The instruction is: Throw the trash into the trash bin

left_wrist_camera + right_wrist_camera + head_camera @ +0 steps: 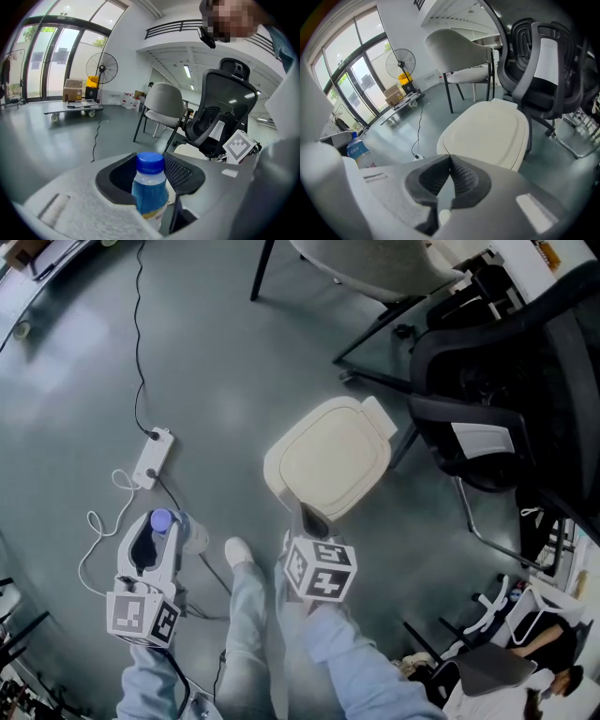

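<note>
Holding a bottle (150, 187) in your left hand-held gripper (151, 172), you have the dark pads (179, 171) clamped on either side of it just below the blue cap (150, 161), which sticks out above them. The bottle is clear with a blue label. In the head view it sits low at the left, over the grey floor (216, 352) and well apart from the bin (328, 460).

Your right hand-held gripper (449, 161) is closed, its jaws meeting at the tips. It points down at the near edge of the bin's cream lid (487, 131), which lies flat and shut on the bin. In the head view the tips stand right at the lid's rim, but you cannot tell from either view whether they touch it.

A black office chair (506, 381) stands just beside the bin on its right, and a white chair (161, 101) stands farther back. A power strip (153, 457) lies on the floor left of the bin, with a dark cable (139, 334) running away from it. Your leg and pale shoe (237, 552) show between the two grippers in the head view
</note>
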Action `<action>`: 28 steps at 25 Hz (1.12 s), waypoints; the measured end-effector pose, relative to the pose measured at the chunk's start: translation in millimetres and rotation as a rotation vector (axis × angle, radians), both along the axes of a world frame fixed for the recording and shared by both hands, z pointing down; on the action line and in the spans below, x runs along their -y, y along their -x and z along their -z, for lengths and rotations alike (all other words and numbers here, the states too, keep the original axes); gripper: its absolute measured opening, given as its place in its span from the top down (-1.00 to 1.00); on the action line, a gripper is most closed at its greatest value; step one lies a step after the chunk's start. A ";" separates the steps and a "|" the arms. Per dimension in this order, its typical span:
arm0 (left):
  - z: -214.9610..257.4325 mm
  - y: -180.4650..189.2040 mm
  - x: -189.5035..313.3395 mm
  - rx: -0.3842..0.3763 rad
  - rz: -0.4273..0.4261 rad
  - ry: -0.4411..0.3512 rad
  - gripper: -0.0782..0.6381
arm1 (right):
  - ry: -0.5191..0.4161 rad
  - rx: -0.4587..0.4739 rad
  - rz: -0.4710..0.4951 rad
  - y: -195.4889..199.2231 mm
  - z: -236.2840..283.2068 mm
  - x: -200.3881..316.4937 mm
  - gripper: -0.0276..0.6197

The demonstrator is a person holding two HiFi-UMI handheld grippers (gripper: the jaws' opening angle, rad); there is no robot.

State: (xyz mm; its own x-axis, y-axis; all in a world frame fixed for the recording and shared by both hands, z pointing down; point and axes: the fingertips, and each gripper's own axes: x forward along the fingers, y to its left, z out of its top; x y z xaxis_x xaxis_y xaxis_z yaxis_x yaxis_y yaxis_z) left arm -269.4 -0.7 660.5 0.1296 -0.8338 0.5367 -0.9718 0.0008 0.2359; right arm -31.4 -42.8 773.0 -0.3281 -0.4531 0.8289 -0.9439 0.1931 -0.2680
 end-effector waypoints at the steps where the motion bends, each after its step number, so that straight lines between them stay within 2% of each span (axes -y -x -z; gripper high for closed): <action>1: -2.4 3.0 -0.6 -0.004 0.006 0.003 0.25 | 0.003 -0.006 0.003 0.9 -2.2 -1.3 0.91; 12: -11.5 41.6 -3.0 0.027 0.048 0.020 0.25 | 0.031 -0.081 0.052 1.0 -25.7 -14.7 0.91; 25: -17.3 48.1 -2.9 0.019 0.071 0.028 0.25 | 0.079 -0.110 0.091 4.1 -43.0 -23.0 0.91; 28: -16.7 49.4 -4.0 0.020 0.079 0.026 0.25 | 0.076 -0.156 0.130 4.8 -44.7 -25.1 0.91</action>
